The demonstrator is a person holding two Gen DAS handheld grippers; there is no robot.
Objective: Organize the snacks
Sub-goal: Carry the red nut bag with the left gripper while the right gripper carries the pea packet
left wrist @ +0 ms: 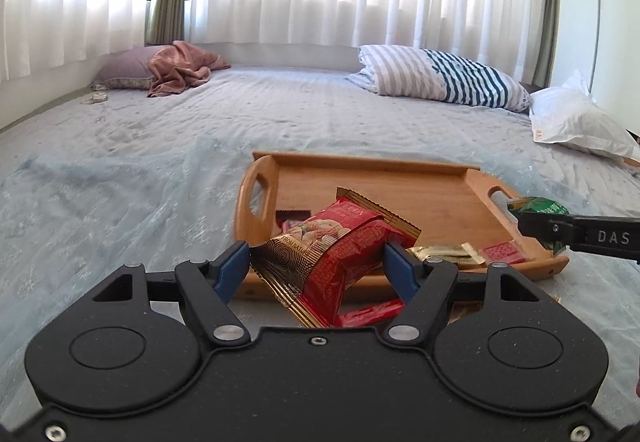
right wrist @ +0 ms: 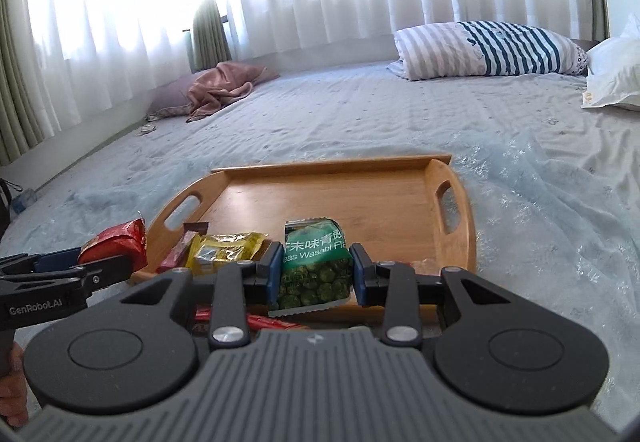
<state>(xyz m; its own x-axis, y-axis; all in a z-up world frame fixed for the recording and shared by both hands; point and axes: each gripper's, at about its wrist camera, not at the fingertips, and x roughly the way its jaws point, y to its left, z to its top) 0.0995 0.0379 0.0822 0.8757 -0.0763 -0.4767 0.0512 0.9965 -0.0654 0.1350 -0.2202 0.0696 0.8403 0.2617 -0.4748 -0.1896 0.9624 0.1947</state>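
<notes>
Your left tongs (left wrist: pixel 316 256) pinch a red bag (left wrist: pixel 340 242) and your right tongs (right wrist: pixel 316 270) pinch a green bag (right wrist: pixel 314 266) above the tray (right wrist: pixel 360 197).

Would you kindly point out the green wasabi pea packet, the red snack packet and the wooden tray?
green wasabi pea packet (right wrist: pixel 316 270): right wrist view, printed front.
red snack packet (left wrist: pixel 336 258): left wrist view, front panel.
wooden tray (right wrist: pixel 328 201): right wrist view, bare floor.

The green packet (left wrist: pixel 538 206) is half hidden behind the right gripper (left wrist: pixel 536 232).
</notes>
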